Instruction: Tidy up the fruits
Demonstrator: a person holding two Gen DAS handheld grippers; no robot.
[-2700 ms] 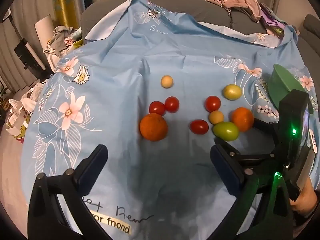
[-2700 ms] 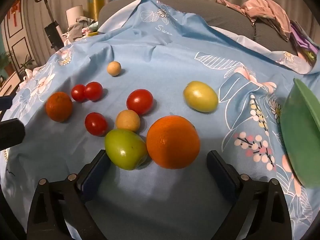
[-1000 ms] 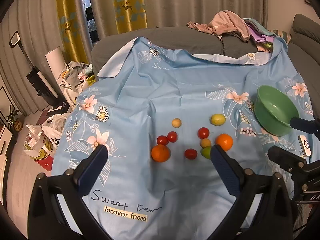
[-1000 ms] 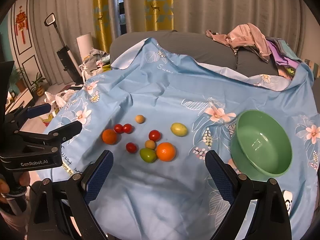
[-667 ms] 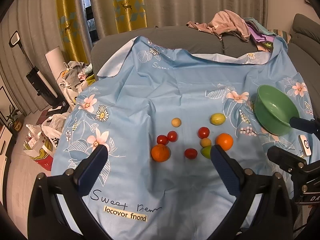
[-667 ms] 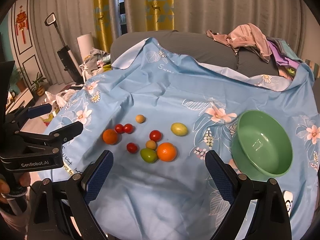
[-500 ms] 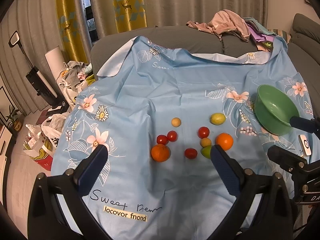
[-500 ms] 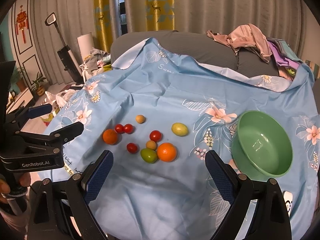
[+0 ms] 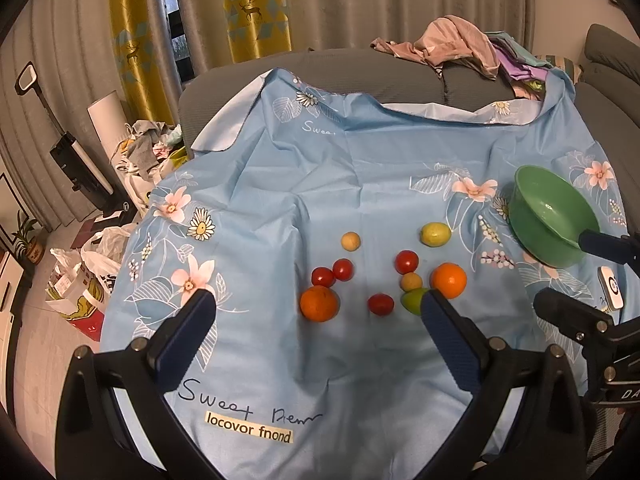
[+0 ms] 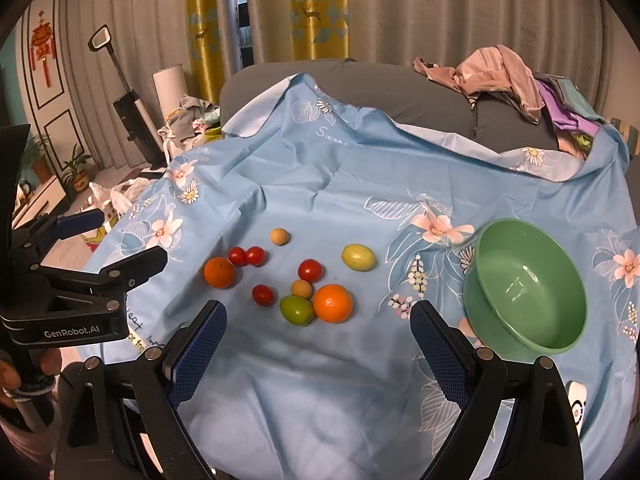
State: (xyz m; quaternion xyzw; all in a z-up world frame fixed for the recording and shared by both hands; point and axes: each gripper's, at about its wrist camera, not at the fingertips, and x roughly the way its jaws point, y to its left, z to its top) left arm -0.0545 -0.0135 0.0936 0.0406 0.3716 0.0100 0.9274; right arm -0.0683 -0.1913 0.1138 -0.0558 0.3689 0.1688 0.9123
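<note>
Fruits (image 10: 296,276) lie on cloth (image 10: 328,380) beside green bowl (image 10: 528,336) (nothing inside).

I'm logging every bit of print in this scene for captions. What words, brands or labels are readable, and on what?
"Sweet" plus a blurred second word: handwritten script on the blue tablecloth.
"locovor fnond": pale label printed below that script.
"Swee...": cut-off script near the cloth's far edge.
"GenRobot.AI": body of the left claw.
"DA...": right claw's body, cut off.

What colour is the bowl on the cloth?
Green; the bowl is empty, and shows best in the right wrist view.
</note>
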